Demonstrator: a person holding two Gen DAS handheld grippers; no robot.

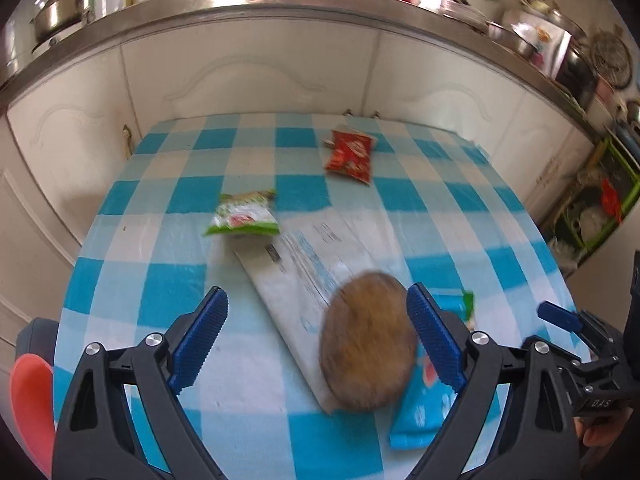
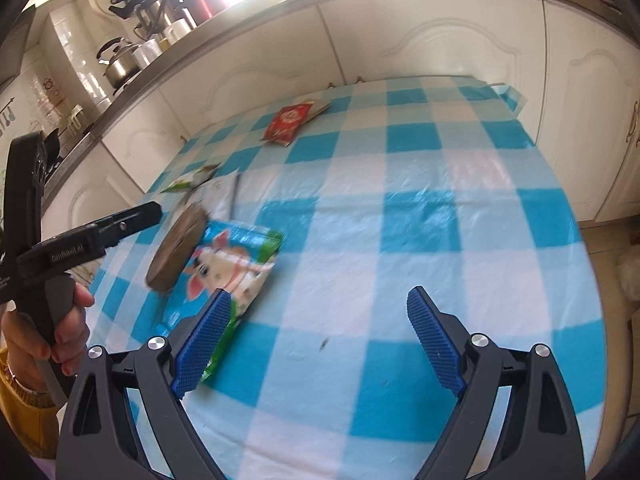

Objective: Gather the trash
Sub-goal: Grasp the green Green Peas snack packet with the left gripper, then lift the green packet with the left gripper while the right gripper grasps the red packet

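My left gripper (image 1: 318,320) stands open over a checked blue and white tablecloth (image 1: 180,292). A blurred brown disc (image 1: 368,340) sits between its fingers, close to the right pad and tilted on edge; the other pad is well clear of it. Under the disc lie a white printed paper (image 1: 296,276) and a blue cow-print wrapper (image 2: 228,268). A green wrapper (image 1: 244,216) and a red wrapper (image 1: 350,156) lie farther back. My right gripper (image 2: 320,320) is open and holds nothing, with its left finger over the blue wrapper's near edge.
White cabinet doors (image 1: 248,72) stand right behind the table, under a steel counter (image 1: 240,0) with pots. A hand (image 2: 60,320) grips the left gripper's handle. A red-orange object (image 1: 30,400) is at the lower left, a green rack (image 1: 600,208) at the right.
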